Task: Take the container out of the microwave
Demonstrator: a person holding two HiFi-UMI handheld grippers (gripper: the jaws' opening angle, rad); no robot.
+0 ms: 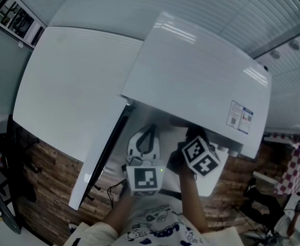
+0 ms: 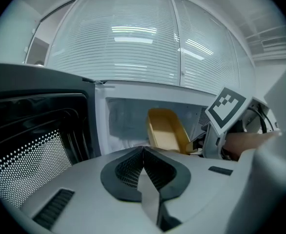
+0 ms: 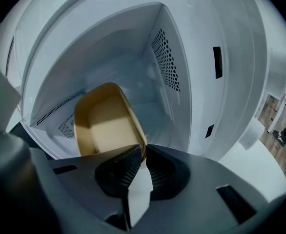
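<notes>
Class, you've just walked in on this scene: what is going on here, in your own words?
A person stands at an open microwave with a gripper in each hand. The right gripper is shut on the near rim of a tan container, which sits inside the cavity and looks tipped up. The left gripper is shut with nothing between its jaws, held in front of the opening beside the open door. The container is not yet out.

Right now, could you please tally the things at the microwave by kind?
white microwave: 1
yellow container: 1
tools: 2 (left tool, right tool)
Total: 4
</notes>
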